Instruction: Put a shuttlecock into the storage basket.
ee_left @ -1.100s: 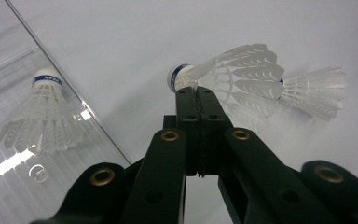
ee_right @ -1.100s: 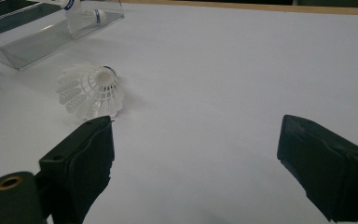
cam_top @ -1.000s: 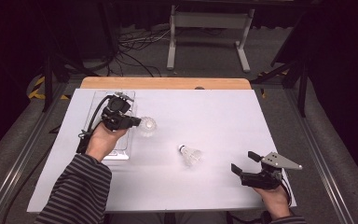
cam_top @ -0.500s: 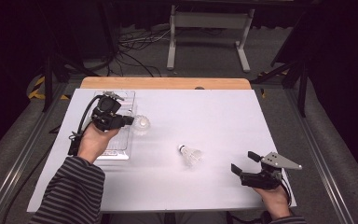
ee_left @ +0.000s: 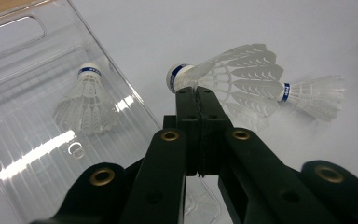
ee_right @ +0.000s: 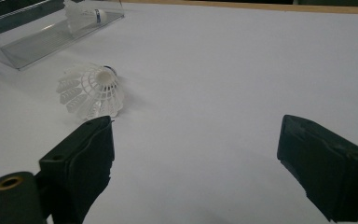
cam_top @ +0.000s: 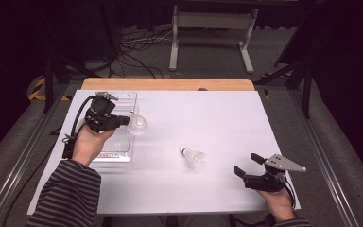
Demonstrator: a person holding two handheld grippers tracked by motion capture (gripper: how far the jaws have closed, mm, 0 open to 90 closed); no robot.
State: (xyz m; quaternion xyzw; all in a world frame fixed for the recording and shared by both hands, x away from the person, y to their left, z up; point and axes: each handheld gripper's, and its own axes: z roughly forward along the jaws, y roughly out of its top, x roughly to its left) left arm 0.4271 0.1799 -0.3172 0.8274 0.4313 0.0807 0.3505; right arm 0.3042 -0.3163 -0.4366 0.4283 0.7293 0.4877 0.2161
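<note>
At the left of the white table (cam_top: 217, 118) lies a clear, ribbed plastic tray (cam_top: 123, 142) with one white feathered shuttlecock (ee_left: 87, 100) already resting inside it, blue band just under its cork. At the tray's right edge the left gripper (cam_top: 123, 122) has its black jaws pressed together on a second white shuttlecock (ee_left: 235, 79), pinching the feather skirt close behind the rounded cork — in the left gripper view the pads meet with hardly a gap, so only a thin fold of feather is caught between them. Judged from that, the shuttlecock weighs almost nothing and will not strain the grip, but the feathers are thin, springy and easily bent or split; a hold on the skirt is likely to crease them and let the piece swivel, whereas the firm cork or the banded collar next to it looks like the safer place to take hold. Further right, near the middle of the table, a third white shuttlecock (cam_top: 192, 157) lies on its side, well apart from the tray. At the far right, near the table's front edge, the right gripper (cam_top: 249, 164) rests low with its jaws wide apart and nothing between them — its own view looks across bare table toward that loose shuttlecock.
</note>
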